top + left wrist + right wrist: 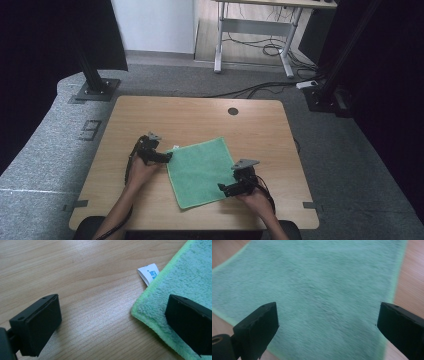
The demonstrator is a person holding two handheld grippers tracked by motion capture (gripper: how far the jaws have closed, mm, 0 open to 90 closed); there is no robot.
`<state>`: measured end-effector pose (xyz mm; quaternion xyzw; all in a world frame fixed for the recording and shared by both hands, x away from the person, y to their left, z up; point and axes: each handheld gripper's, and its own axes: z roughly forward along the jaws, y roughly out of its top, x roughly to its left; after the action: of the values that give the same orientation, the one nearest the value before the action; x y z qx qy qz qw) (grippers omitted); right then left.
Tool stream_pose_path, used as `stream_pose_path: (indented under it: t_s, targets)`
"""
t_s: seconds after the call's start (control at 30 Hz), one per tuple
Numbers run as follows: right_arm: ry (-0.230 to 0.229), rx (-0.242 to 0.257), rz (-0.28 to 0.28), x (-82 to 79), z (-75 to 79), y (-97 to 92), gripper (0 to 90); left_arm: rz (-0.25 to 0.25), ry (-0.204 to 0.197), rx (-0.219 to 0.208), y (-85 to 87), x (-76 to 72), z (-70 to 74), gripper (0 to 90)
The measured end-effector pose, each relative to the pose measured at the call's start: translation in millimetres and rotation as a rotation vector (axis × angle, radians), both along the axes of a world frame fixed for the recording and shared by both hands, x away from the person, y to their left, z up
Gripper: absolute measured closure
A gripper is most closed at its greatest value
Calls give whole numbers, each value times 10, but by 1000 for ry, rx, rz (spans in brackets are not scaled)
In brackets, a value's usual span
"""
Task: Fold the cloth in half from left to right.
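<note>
Basically: both sets of jaws wide, nothing held. Left gripper should straddle the green cloth corner by its white tag; right gripper pinches its near edge.

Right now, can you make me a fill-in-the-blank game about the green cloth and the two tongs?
1. The cloth lying flat on the wooden table is coloured ____.
2. The little tag poking out from the cloth's edge is ____ with blue print.
3. The left tongs and the right tongs both have their jaws ____.
4. One jaw of the left tongs is over the cloth's ____.

Missing words: green; white; open; corner
</note>
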<state>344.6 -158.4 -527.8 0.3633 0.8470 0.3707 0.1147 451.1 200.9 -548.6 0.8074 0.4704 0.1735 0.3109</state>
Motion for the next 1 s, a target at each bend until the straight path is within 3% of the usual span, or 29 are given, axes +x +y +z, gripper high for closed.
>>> stream_pose_path:
  t_s: [0.4,0.77,1.0]
  targets:
    - [31,16,151,-121,-44,470,44,-1,0,2,1,0,0,8]
    - [69,32,251,-264,-86,789,65,0,-1,0,0,0,-2,9]
    - [79,37,325,-371,-78,1020,119,1,-1,-1,0,0,-1,8]
